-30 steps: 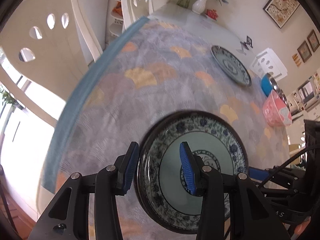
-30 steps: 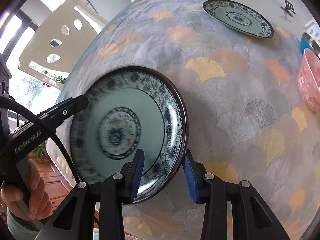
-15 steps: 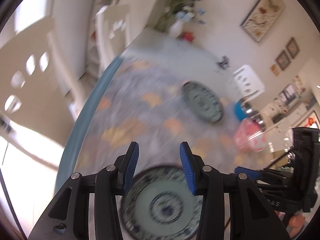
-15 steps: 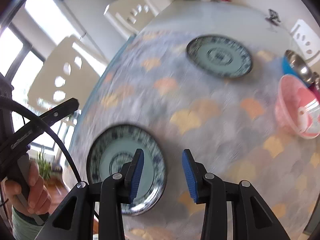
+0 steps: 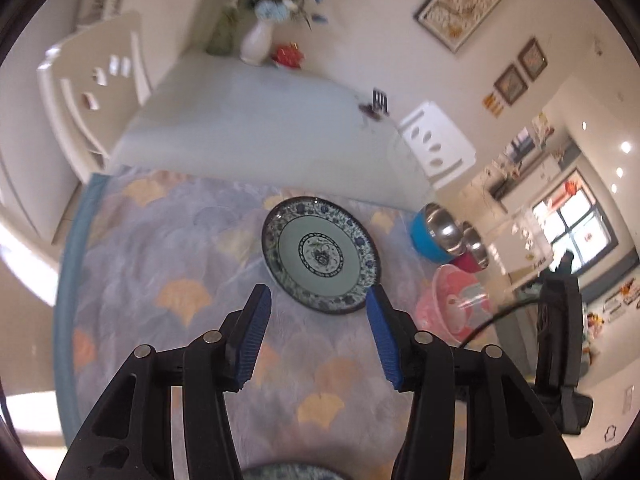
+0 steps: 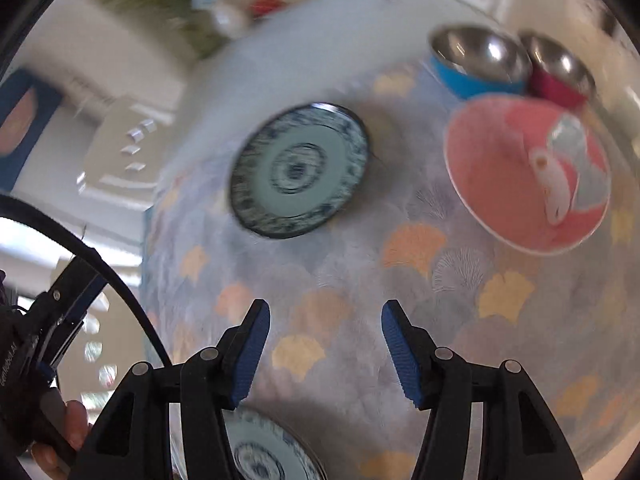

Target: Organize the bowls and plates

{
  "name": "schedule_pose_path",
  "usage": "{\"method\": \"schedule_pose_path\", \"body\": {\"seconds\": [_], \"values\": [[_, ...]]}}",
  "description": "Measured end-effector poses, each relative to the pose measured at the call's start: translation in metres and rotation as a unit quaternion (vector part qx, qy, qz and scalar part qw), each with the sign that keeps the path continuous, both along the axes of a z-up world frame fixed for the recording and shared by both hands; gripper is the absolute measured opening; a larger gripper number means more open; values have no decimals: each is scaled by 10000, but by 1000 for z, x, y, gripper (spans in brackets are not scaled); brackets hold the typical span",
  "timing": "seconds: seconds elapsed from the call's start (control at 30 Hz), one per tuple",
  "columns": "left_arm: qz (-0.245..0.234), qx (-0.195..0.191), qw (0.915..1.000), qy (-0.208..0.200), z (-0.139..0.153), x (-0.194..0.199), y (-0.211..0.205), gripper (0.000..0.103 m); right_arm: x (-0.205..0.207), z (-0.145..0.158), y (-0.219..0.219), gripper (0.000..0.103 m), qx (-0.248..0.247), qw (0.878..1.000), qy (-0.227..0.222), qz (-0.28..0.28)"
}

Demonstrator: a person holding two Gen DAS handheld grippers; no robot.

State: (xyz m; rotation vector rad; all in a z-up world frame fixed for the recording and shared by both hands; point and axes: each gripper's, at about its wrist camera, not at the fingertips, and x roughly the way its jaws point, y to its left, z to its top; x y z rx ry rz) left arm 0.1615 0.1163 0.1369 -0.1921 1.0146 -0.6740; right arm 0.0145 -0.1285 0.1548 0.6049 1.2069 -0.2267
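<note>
Left wrist view: left gripper (image 5: pixel 318 330) is spread and empty, its jaws having just been opening, short of the blue-patterned plate (image 5: pixel 320 254). Pink bowl (image 5: pixel 456 306) and blue bowl (image 5: pixel 436 236) sit right of that plate, unstacked.

Right wrist view: right gripper (image 6: pixel 324 346) is likewise spread, empty, just opened. A second patterned plate (image 6: pixel 264 454) lies nearer than the blue-patterned plate, so stacking remains.

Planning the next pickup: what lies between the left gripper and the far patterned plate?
Only bare tablecloth, as the left wrist view shows; the left gripper has empty, open jaws short of the far patterned plate.
</note>
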Motion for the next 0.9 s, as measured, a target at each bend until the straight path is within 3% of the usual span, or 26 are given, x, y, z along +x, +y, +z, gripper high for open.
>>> {"method": "schedule_pose_path", "body": {"seconds": [0.07,0.33,0.6,0.63,0.9], "values": [[-226,50,9996,167,-15,26,-14,40,11,-13,-5,56,-21,9998,118,-152],[-548,330,9955,698,-71,102,-49,40,57,-48,-21,56,-1,9988,276,-413],[-740,573,9917,884,-117,134,-62,39,80,-65,-25,56,-351,9986,268,-276],[-763,580,9914,896,-120,136,-63,35,82,-68,-25,56,-383,9986,263,-260],[-918,450,9914,814,-123,148,-68,30,95,-79,-27,47,-563,9981,156,-171]]}}
